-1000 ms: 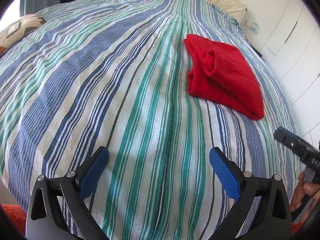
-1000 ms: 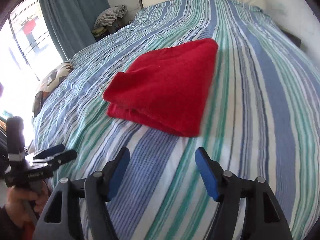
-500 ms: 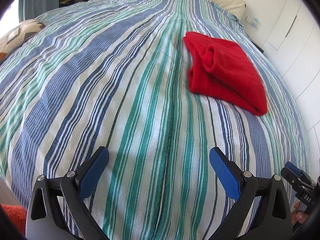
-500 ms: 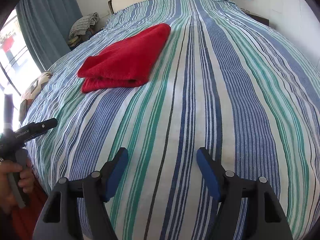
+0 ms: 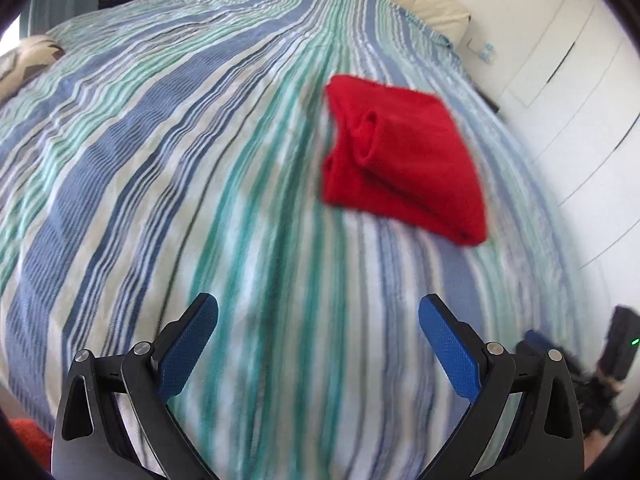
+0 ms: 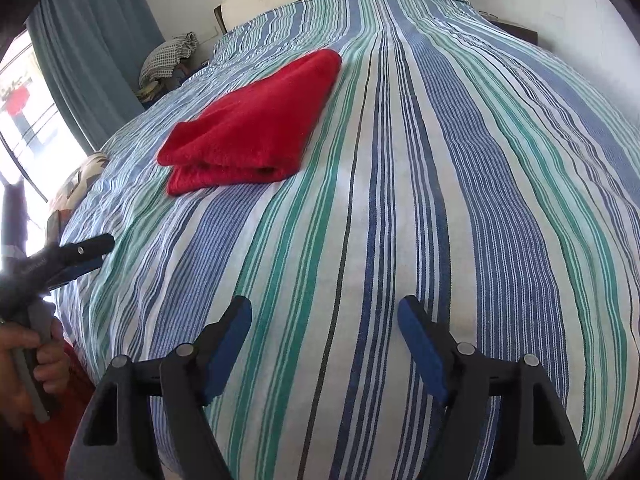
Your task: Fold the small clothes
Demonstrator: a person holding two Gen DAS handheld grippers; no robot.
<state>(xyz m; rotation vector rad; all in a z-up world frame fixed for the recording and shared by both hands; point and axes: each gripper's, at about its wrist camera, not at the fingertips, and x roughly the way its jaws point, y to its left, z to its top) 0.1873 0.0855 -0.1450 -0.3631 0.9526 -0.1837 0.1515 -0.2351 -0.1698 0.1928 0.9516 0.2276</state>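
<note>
At the far left of the right wrist view, the left claw [image 6: 86, 250] shows from the side, gripped in the person's left hand [image 6: 36, 364] just off the edge of the bed [image 6: 460, 200]; in its own view the left claw [image 5: 318, 330] stands wide, its blue pads far apart with nothing between them, over the striped bedcover near the foot of the bed. Further in, the red garment [image 6: 256, 130] lies on the bed as a compact, layered packet with its doubled edges facing the cameras; in the left wrist view the red garment [image 5: 400, 156] sits up and to the right of the claw, well apart from it, with a rolled tuck visible along its left side, though that view is blurred. To the right, the right claw [image 6: 324, 334] is also wide and empty, hovering over bare stripes well short of the garment. At the lower right edge of the left wrist view a dark, blurred shape with a green light appears to be the right-hand tool, too smeared to read. Judging from the tidy packet and both claws empty and away from it, the fold of this piece looks finished. The next move probably calls for fetching another small garment, none of which is visible on the bed, or for a light squaring of the packet's loose lower edge.
</note>
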